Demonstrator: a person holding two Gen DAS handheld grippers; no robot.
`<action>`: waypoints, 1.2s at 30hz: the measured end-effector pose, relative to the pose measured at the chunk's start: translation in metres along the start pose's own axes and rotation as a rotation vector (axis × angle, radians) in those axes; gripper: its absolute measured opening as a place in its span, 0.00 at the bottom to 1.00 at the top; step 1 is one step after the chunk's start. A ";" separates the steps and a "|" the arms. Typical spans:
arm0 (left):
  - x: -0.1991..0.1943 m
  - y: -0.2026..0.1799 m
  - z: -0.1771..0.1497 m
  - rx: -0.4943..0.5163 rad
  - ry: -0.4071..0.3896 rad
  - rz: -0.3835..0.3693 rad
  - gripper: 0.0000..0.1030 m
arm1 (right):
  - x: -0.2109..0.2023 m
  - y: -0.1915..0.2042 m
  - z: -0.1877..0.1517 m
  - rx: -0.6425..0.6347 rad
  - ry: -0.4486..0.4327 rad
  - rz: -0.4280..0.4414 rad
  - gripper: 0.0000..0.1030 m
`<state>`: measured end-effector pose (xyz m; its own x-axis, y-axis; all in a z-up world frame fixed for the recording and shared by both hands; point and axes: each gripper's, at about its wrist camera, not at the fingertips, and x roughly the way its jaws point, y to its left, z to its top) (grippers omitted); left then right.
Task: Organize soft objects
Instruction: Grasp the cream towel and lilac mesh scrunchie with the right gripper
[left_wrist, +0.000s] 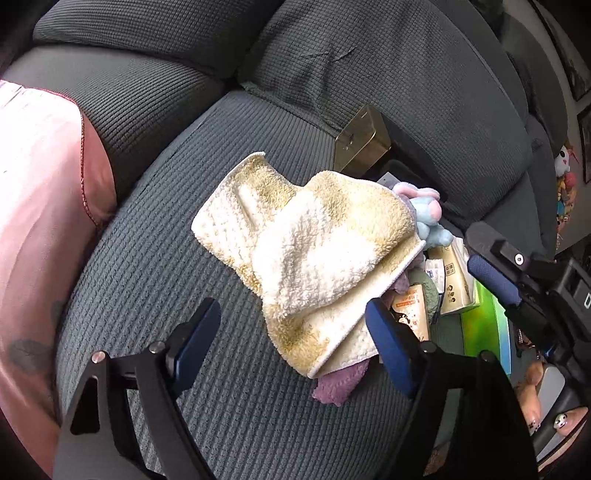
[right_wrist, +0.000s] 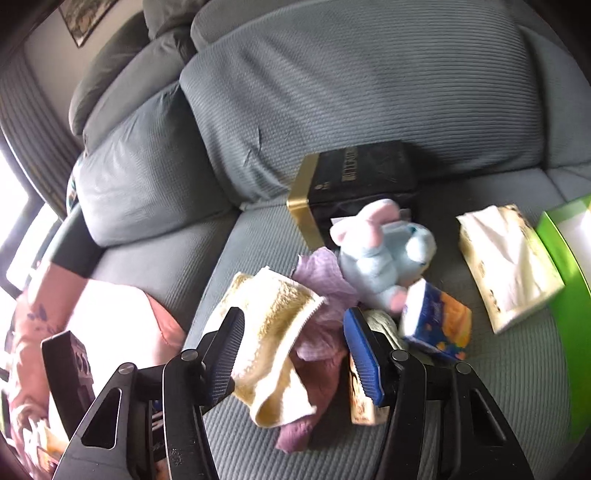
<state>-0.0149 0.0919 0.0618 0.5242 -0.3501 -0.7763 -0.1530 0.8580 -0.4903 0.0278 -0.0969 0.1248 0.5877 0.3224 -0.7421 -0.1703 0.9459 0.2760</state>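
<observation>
A cream and yellow towel (left_wrist: 306, 254) lies crumpled on the grey sofa seat (left_wrist: 229, 406), over a purple cloth (left_wrist: 338, 386). A blue and pink plush toy (left_wrist: 430, 216) sits behind them. My left gripper (left_wrist: 295, 347) is open, its fingers either side of the towel's near end. In the right wrist view the towel (right_wrist: 273, 332), purple cloth (right_wrist: 321, 295) and plush toy (right_wrist: 384, 251) lie together, and my right gripper (right_wrist: 295, 354) is open over the towel and cloth. The right gripper also shows at the right of the left wrist view (left_wrist: 495, 280).
A pink pillow (left_wrist: 40, 229) lies at the left. A black and gold box (right_wrist: 354, 177) leans on the back cushion. Tissue packs (right_wrist: 439, 325), an open tissue pack (right_wrist: 509, 262) and a green box (right_wrist: 569, 295) lie at the right.
</observation>
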 end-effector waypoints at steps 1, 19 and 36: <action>0.003 0.000 0.000 0.002 0.008 0.009 0.77 | 0.005 0.003 0.003 -0.009 0.004 0.000 0.57; 0.041 0.017 0.010 -0.021 0.075 0.024 0.38 | 0.108 0.042 -0.009 -0.171 0.283 0.045 0.49; 0.007 -0.009 -0.009 0.091 -0.046 -0.006 0.23 | 0.096 0.033 -0.025 -0.073 0.282 0.240 0.34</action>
<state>-0.0177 0.0780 0.0575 0.5629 -0.3398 -0.7534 -0.0739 0.8872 -0.4554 0.0587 -0.0339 0.0479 0.2850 0.5226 -0.8036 -0.3386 0.8392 0.4256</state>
